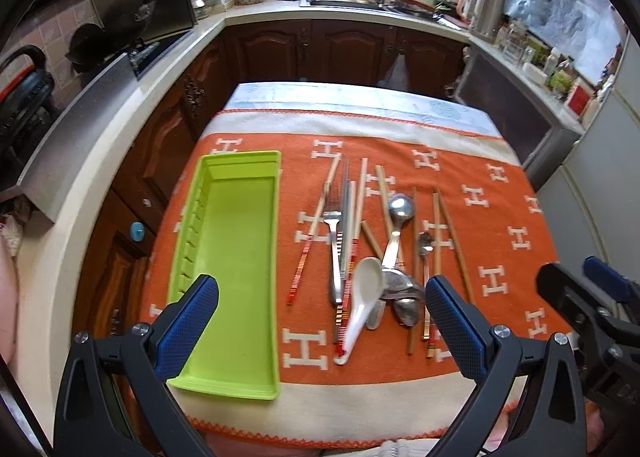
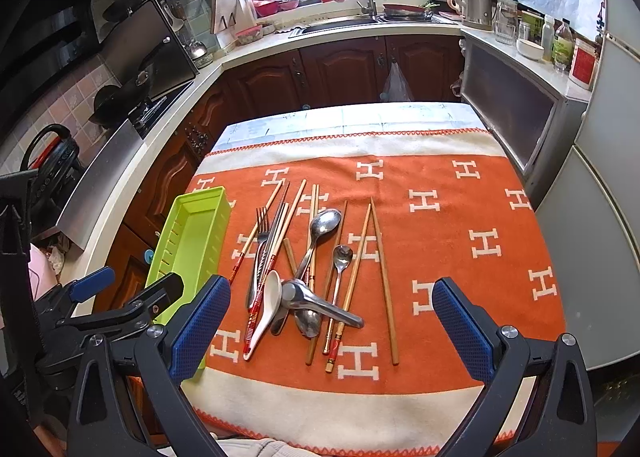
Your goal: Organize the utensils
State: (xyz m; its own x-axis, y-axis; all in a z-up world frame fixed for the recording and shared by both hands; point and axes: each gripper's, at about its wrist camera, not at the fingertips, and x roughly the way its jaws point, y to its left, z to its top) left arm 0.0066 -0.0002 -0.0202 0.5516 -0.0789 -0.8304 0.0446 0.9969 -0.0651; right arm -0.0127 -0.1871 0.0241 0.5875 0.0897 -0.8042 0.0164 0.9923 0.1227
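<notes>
Left wrist view
left gripper (image 1: 322,311): jaws wide apart, nothing between them, hanging over the near edge of the table
tray (image 1: 236,381): green, empty, long side running near to far, at the table's left edge; left finger (image 1: 188,321) overlaps its near-left corner in the frame, contact cannot tell
cloth (image 1: 500,217): orange with white H marks, cream border, covers the table
utensils: loose heap mid-table, just right of the tray, not touching it
fork (image 1: 334,241): metal, tines toward the far edge
white spoon (image 1: 360,297): ceramic, bowl lying against the metal spoons
big spoon (image 1: 398,217): metal, bowl toward the far edge, handle crossing the heap
small spoon (image 1: 425,253): right of the big spoon
chopsticks (image 1: 444,233): wooden, several, scattered through and right of the heap
right gripper (image 1: 592,289): at the frame's right edge, over the table's right side

Right wrist view
right gripper (image 2: 332,325): jaws wide apart, holding nothing, over the near edge
tray (image 2: 180,253): left edge of the table, empty
left gripper (image 2: 132,289): low left, over the tray's near end
fork (image 2: 261,241): left side of the heap
white spoon (image 2: 266,305): handle toward the near edge
big spoon (image 2: 324,229): mid-heap
ladle-like spoon (image 2: 324,303): metal, lying across the heap's near part
small spoon (image 2: 342,261): right of that
chopsticks (image 2: 382,269): a pair at the heap's right edge, splayed in a V
</notes>
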